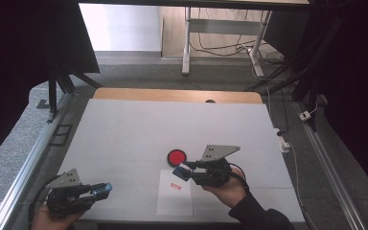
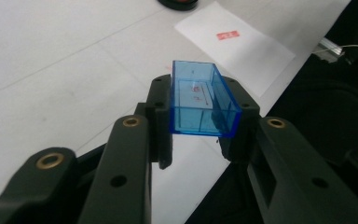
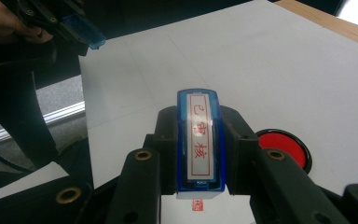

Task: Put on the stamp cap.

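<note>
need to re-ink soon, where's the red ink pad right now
In the high view the red ink pad sits on the white table near centre, just beyond the stamped paper and left of the right gripper.

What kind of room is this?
Probably a lab or workshop set up for recording. A white table sits between metal rails, black curtains hang at the sides, and loose cables lie on the floor.

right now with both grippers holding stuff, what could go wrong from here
The right gripper clamps the stamp with its inked face up; a slip or brush could smear red on the white sheet, already stamped once. The open ink pad sits close beside that hand and could get bumped. The left gripper pinches the clear blue cap by its thin walls; it might pop out.
</note>
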Motion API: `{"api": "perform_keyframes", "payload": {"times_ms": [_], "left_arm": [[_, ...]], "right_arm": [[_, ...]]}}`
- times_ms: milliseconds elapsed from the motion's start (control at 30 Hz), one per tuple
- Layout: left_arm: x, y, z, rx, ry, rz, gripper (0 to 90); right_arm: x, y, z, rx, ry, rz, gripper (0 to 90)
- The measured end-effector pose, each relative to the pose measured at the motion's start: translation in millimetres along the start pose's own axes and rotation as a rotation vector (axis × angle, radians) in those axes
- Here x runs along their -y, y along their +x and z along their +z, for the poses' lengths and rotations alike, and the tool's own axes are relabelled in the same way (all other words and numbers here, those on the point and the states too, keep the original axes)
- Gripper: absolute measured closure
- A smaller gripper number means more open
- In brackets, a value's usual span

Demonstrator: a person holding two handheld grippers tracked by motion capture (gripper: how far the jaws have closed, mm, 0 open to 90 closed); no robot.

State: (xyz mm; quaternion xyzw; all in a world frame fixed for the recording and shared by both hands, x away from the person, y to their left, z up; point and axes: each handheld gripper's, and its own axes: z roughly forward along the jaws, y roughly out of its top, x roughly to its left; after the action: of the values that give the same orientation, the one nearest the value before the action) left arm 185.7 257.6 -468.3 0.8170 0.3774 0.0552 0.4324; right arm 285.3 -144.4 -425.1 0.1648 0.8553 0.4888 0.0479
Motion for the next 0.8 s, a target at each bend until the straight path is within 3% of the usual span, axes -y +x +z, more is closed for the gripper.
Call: {"api": "perform_keyframes", "payload": {"times_ms": [567,800], "left_arm": [[-33.3,-8.4,30.9,0.144,0.021,0.138,67.8],[-45.7,-8.3,47.4,0.22,0.004,0.166,67.8]], "right_arm": [[-6.1,3.7,-0.4,-0.023,-0.014,0.0,70.8],[-7.4,4.1,0.3,-0.027,-0.016,0.003,70.8]]}}
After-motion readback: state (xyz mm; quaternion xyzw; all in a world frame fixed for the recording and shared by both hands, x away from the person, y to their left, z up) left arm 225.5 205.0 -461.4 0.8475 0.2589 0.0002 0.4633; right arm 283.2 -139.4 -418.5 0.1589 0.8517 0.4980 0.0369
